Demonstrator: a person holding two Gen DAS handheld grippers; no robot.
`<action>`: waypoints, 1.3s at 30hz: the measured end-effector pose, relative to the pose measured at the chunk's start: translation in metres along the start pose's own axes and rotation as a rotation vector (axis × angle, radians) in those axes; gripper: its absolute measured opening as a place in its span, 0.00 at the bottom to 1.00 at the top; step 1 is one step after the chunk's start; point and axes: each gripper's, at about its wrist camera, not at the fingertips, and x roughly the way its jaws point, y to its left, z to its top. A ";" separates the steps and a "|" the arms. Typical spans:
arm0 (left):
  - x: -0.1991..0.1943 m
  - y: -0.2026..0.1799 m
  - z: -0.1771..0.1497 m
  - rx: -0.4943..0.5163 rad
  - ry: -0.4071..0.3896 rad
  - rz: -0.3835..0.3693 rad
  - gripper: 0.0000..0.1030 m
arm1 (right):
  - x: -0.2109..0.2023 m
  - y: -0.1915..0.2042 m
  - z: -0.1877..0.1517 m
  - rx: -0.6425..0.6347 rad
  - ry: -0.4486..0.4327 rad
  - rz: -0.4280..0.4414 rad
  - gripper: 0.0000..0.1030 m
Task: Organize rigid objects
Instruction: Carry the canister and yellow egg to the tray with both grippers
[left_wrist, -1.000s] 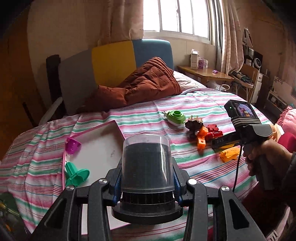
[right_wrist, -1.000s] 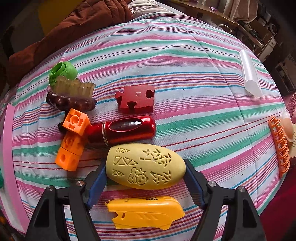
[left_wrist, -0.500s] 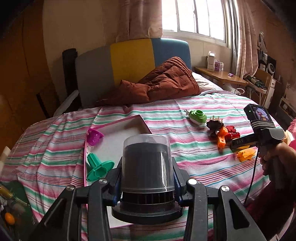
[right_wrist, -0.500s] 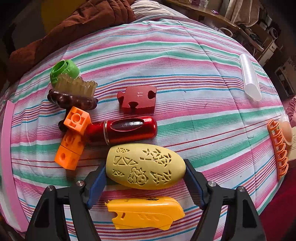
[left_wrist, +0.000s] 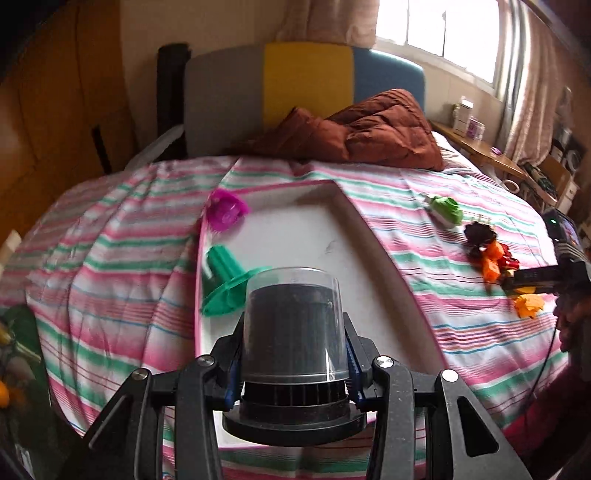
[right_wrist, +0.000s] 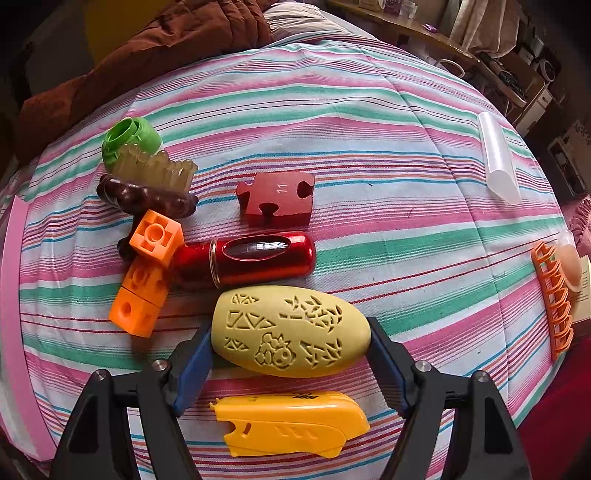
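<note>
My left gripper (left_wrist: 293, 363) is shut on a black cylinder with a clear dome cap (left_wrist: 293, 325), held above the near end of a white tray with a pink rim (left_wrist: 354, 258). A magenta cup (left_wrist: 223, 210) and a green funnel-shaped piece (left_wrist: 225, 280) lie at the tray's left side. My right gripper (right_wrist: 290, 341) is shut on a yellow carved egg-shaped piece (right_wrist: 290, 330), just above the striped bedspread. Around it lie a red cylinder (right_wrist: 251, 258), a red puzzle block (right_wrist: 277, 197), orange cubes (right_wrist: 146, 273) and a yellow plastic shell (right_wrist: 291, 422).
A green cap (right_wrist: 129, 142), a ridged tan piece (right_wrist: 159, 168) and a dark brown beaded piece (right_wrist: 147, 197) sit far left. A clear tube (right_wrist: 496, 162) and an orange comb-like rack (right_wrist: 552, 299) lie right. A brown quilt (left_wrist: 369, 129) lies by the headboard.
The left gripper has swung left and over the tray with the cylinder still held; the tray now lies straight ahead. The right gripper has hardly moved and keeps its hold on the yellow piece.
</note>
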 end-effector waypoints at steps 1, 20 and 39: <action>0.005 0.007 -0.001 -0.018 0.012 -0.009 0.43 | 0.000 -0.001 0.000 -0.001 0.000 0.000 0.76; 0.020 0.040 0.001 -0.080 0.000 0.076 0.56 | 0.014 0.000 0.016 -0.016 0.001 0.001 0.76; -0.018 0.031 0.002 -0.076 -0.054 0.107 0.59 | -0.008 0.018 0.004 -0.082 -0.036 0.116 0.75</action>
